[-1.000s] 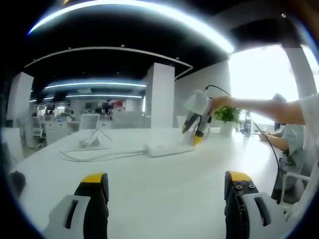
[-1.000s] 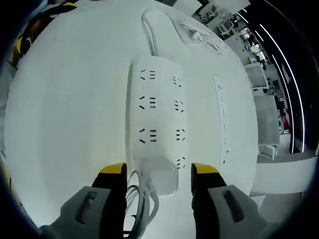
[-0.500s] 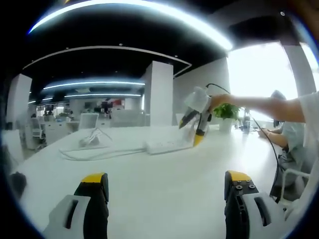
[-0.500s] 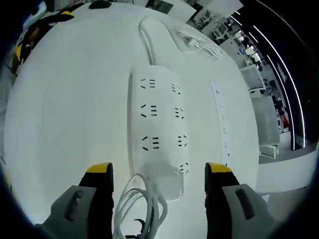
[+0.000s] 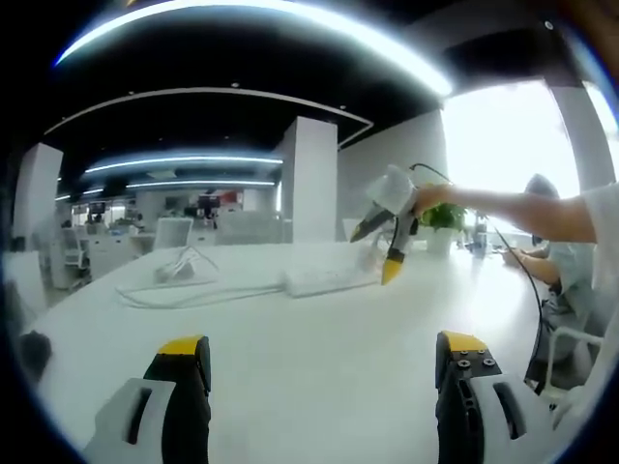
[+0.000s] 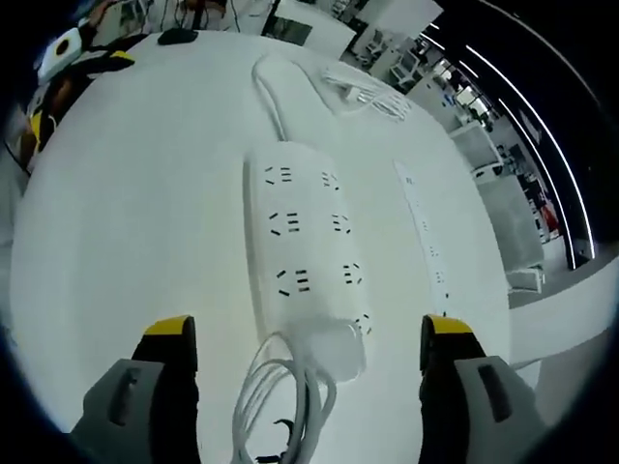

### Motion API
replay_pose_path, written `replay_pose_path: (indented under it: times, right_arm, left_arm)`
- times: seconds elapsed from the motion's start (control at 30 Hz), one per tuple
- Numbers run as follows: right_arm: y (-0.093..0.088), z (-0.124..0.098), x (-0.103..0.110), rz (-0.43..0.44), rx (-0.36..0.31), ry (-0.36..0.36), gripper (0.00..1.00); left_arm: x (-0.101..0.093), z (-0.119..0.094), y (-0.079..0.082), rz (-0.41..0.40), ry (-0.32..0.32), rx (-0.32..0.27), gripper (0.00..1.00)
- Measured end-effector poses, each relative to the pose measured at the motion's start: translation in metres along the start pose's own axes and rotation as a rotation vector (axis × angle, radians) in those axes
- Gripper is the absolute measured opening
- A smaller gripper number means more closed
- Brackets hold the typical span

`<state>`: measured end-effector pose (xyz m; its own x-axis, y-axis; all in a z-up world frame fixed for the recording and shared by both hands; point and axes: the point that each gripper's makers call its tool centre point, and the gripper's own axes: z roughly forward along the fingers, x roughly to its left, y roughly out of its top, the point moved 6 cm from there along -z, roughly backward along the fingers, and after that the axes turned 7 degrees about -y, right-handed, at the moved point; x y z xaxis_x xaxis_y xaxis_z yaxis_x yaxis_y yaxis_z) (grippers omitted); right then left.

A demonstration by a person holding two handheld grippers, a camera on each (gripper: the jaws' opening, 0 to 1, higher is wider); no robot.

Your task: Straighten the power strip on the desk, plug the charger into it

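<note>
The power strip (image 5: 324, 280) is seen mid-frame on the white surface (image 5: 309, 367) in the left gripper view, beyond the spread, empty left gripper (image 5: 319, 362). In the right gripper view it lies centred, with the charger (image 6: 334, 340) apparently plugged in at its lower end; the right gripper (image 6: 308, 348) is held open around it, gripping nothing. Little is judged left.

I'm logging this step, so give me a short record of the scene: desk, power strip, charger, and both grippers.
desk: white desk
power strip: white power strip lying flat
charger: white charger sits on the strip's near end, its cable looping toward the camera
right gripper: right gripper open, above the charger
left gripper: left gripper open, holding nothing
</note>
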<state>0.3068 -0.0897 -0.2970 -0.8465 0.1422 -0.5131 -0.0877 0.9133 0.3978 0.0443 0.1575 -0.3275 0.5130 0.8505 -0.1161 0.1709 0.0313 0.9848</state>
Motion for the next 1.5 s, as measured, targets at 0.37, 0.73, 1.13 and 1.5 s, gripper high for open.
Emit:
replay_pose_path:
  times: [0.37,0.73,1.13,1.5]
  right_arm:
    - [0.005,-0.008,-0.004,0.116,-0.136,-0.004,0.99]
    - [0.011,-0.021,-0.004,0.293,-0.311,-0.014,0.99]
    - [0.008,-0.039,-0.013,0.443,-0.447,-0.046,0.99]
    - [0.006,-0.058,-0.012,0.543,-0.566,-0.098,1.0]
  left_arm:
    - [0.002,-0.002,-0.002,-0.007,0.007,0.0,0.99]
    - [0.003,-0.002,-0.003,-0.038,-0.013,-0.011,0.99]
    - [0.003,0.0,-0.002,-0.029,-0.011,-0.008,0.99]
    - [0.005,0.005,-0.001,-0.022,0.005,0.014,0.99]
